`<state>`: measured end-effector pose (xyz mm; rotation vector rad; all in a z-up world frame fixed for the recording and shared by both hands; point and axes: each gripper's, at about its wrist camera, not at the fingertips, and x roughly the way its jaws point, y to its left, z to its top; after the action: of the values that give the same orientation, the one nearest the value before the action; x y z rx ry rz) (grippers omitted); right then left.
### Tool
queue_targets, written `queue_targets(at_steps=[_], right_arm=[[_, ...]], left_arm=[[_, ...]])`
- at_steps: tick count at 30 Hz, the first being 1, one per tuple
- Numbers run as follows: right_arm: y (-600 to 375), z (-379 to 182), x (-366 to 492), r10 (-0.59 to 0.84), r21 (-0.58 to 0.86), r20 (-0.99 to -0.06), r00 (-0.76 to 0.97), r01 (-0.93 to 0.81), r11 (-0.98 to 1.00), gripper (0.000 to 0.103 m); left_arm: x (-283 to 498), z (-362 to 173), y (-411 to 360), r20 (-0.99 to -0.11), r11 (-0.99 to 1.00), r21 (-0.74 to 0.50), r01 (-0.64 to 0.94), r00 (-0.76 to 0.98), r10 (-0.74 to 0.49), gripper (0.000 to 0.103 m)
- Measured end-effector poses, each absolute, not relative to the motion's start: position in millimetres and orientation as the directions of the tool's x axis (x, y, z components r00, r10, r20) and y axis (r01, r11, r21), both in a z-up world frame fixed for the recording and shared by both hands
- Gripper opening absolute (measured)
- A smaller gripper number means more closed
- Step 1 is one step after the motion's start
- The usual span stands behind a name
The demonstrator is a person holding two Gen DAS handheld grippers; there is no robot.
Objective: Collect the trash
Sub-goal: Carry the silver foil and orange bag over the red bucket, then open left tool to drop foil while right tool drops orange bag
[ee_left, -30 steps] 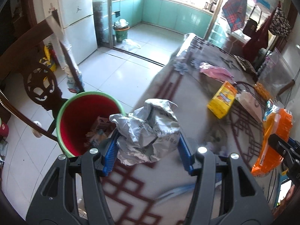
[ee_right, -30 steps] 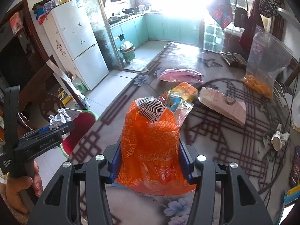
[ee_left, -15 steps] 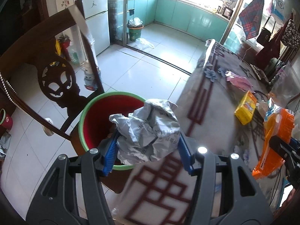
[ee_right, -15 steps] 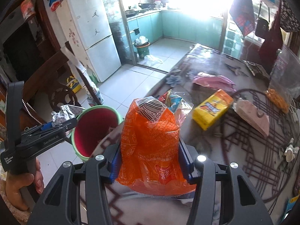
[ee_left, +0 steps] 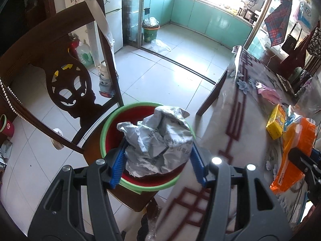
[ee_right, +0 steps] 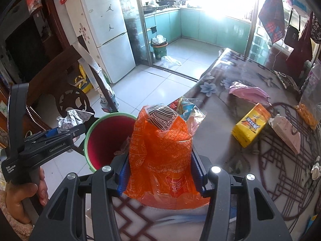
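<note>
My left gripper (ee_left: 158, 164) is shut on a crumpled grey paper ball (ee_left: 158, 140) and holds it right above the red bin with a green rim (ee_left: 106, 132), which stands on a chair seat beside the table. My right gripper (ee_right: 160, 172) is shut on an orange plastic wrapper (ee_right: 160, 152) with a barcode, held over the table edge just right of the bin (ee_right: 104, 138). The left gripper (ee_right: 60, 134) with the paper ball (ee_right: 72, 118) shows in the right wrist view, left of the bin. The orange wrapper (ee_left: 293, 154) shows at the right of the left wrist view.
A dark carved wooden chair (ee_left: 66, 84) stands behind the bin. On the patterned table (ee_right: 250, 170) lie a yellow box (ee_right: 250, 124), a pink bag (ee_right: 248, 92) and a pale pink packet (ee_right: 284, 134). A white fridge (ee_right: 106, 34) and a green kitchen bin (ee_right: 159, 50) stand farther back.
My left gripper has carried the paper ball left off the table until it hangs over the bin. My right gripper has moved left with the orange wrapper toward the table edge and the bin.
</note>
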<state>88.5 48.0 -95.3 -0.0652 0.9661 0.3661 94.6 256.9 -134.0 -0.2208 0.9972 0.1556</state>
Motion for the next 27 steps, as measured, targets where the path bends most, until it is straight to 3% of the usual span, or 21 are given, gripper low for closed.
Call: queue_targets(at_steps=[27], right_arm=[[125.7,-115.6,122.8,0.383,0.207,-0.83,0.405,-0.414,0.887,0.051]], left_arm=[[128.2,-175.2,312.3,-0.896,0.958,-0.094,-0.272,0.442,0.037,0.055]])
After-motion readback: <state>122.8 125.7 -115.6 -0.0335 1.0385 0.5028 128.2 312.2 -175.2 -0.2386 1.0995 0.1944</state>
